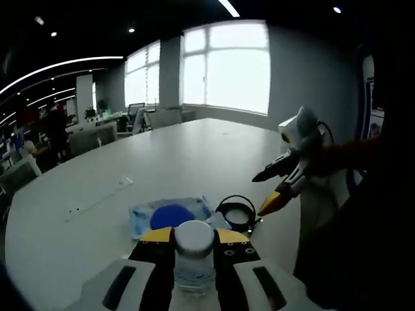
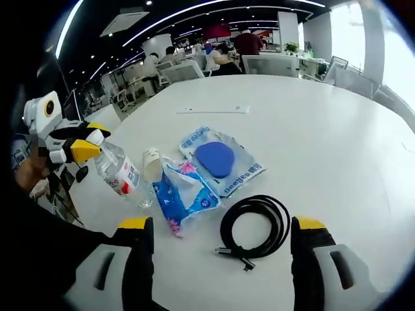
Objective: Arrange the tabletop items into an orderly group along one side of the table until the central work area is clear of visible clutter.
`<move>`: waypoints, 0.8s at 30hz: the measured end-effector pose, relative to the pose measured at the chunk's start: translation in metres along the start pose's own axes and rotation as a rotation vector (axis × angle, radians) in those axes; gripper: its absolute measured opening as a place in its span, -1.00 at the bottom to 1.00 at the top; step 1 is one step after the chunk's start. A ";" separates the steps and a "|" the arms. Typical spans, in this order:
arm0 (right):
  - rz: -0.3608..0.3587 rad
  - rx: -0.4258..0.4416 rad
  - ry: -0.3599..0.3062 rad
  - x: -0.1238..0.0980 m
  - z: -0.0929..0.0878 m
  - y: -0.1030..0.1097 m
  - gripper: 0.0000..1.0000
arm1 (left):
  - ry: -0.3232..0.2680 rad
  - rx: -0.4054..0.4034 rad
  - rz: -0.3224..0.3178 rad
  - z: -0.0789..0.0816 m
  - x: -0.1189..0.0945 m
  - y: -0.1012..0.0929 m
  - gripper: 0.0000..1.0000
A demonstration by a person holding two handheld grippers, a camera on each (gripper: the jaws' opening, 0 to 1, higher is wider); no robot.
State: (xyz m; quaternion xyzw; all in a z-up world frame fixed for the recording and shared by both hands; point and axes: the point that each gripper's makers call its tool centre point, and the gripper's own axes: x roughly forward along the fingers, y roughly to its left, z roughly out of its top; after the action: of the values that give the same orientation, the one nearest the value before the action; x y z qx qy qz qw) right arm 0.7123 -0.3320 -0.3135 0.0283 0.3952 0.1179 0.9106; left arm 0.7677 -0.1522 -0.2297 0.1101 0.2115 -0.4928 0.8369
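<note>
The water bottle is lifted off the white table, tilted, and clenched between the jaws of the left gripper, just beside the blue wipes pack. The small pale cup, the packet with a blue pad and the coiled black cable lie close together. The right gripper hangs released over the cable. I think the bottle should be put down upright, slowly, at the table edge, then the others beside it.

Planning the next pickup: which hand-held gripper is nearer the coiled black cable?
Right. The right hand-held gripper is open with the cable lying just ahead between its jaws; the left hand-held gripper is off to the side, holding the water bottle.
</note>
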 end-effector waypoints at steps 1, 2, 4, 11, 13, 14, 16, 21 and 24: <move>0.002 -0.004 0.002 0.001 0.000 0.000 0.66 | -0.014 -0.009 -0.010 0.005 -0.003 0.004 -0.62; 0.004 -0.008 0.002 0.002 0.001 0.000 0.66 | -0.016 -0.004 -0.020 0.009 -0.006 0.006 -0.62; 0.004 -0.009 -0.002 0.003 0.003 -0.001 0.66 | -0.023 0.007 -0.031 0.015 -0.009 0.009 -0.62; 0.000 -0.006 -0.023 0.005 0.010 -0.004 0.66 | -0.008 0.049 -0.068 0.026 -0.020 0.031 -0.62; 0.000 -0.005 -0.024 0.006 0.010 -0.006 0.66 | -0.008 0.046 -0.084 0.030 -0.025 0.039 -0.62; -0.001 -0.004 -0.025 0.006 0.010 -0.007 0.66 | -0.009 0.044 -0.091 0.031 -0.027 0.042 -0.62; -0.004 -0.002 -0.025 0.006 0.010 -0.008 0.66 | -0.010 0.045 -0.109 0.035 -0.033 0.046 -0.62; -0.006 0.001 -0.025 0.007 0.010 -0.008 0.65 | -0.008 0.049 -0.125 0.043 -0.044 0.061 -0.62; -0.006 0.000 -0.027 0.007 0.011 -0.005 0.65 | -0.003 0.062 -0.122 0.047 -0.048 0.068 -0.62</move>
State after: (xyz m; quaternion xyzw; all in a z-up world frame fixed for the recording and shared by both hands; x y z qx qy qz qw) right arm 0.7256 -0.3353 -0.3116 0.0287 0.3831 0.1149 0.9161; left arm 0.8177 -0.1000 -0.1674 0.1221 0.2011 -0.5493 0.8018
